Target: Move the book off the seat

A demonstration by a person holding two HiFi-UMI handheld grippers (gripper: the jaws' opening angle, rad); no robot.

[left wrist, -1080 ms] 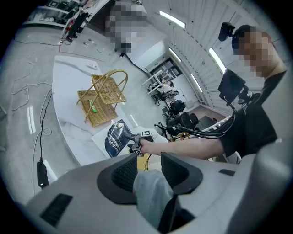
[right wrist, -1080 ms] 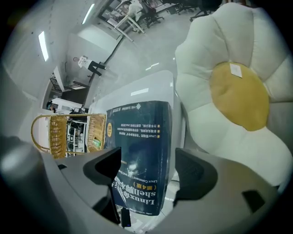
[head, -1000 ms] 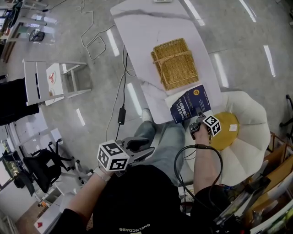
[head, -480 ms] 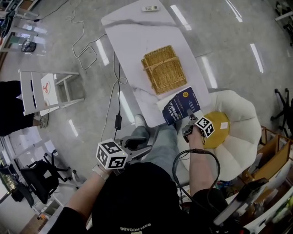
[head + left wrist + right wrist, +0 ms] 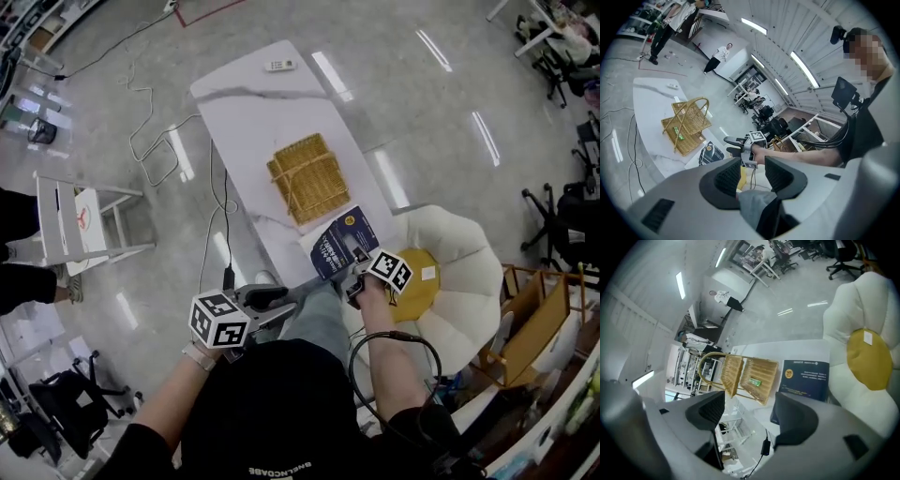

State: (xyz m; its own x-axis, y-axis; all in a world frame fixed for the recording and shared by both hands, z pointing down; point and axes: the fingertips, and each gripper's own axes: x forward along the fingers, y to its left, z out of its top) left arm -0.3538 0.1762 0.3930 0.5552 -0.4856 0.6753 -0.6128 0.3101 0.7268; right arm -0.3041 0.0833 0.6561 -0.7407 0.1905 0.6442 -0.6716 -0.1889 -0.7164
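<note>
Item: book, lying on table corner beside seat; we're judging it delivered. R gripper hanging spread, empty, above it. L gripper idling spread, nothing pinched.

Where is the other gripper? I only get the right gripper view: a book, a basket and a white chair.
Observer: The left gripper hangs over the person's lap, just left of the table's near end. Its jaws are apart and hold nothing.
Operator: Is anything else on that table?
Observer: Yes, a small remote control lies at the far end of the table, beyond the basket.
Operator: What is carrying my camera?
Observer: A person's bare right forearm carries it, with a black cable looping beside it.
</note>
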